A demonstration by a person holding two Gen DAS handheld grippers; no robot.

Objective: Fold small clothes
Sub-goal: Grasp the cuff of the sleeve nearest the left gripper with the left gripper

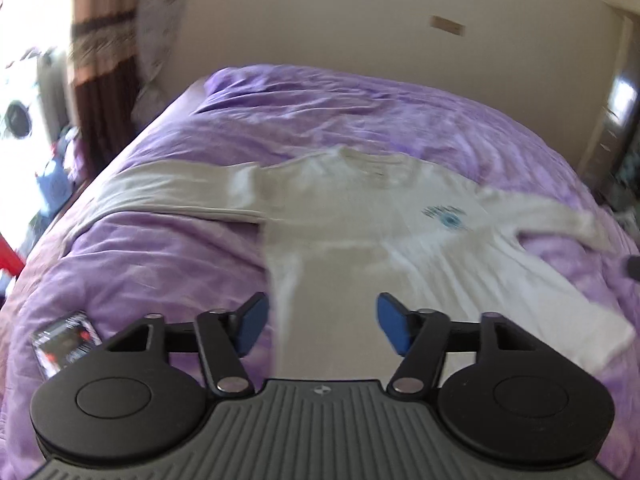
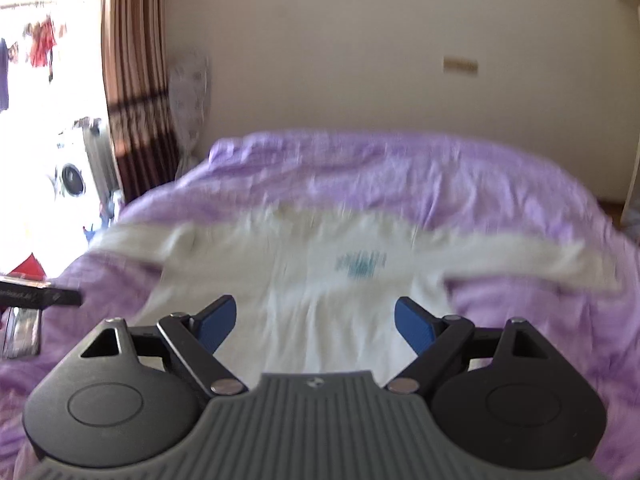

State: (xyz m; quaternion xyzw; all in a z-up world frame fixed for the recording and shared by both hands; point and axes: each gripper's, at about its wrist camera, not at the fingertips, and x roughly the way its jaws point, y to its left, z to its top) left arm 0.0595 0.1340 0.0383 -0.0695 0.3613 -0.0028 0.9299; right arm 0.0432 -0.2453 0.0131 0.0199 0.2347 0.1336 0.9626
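A white long-sleeved shirt (image 1: 360, 220) with a small blue-green print lies spread flat on the purple bedspread (image 1: 160, 264), both sleeves stretched out sideways. My left gripper (image 1: 320, 322) hovers above its lower left hem, blue pads apart, nothing between them. In the right wrist view the same shirt (image 2: 312, 280) is blurred. My right gripper (image 2: 314, 326) hangs open over the shirt's lower middle and holds nothing. A dark tip of the right gripper shows at the right edge of the left wrist view.
A phone (image 1: 64, 340) lies on the bedspread (image 2: 520, 200) near the front left corner. Brown curtains (image 2: 132, 80), a covered standing fan (image 2: 192, 92) and a washing machine (image 2: 70, 180) stand beyond the bed's left side. A plain wall backs the bed.
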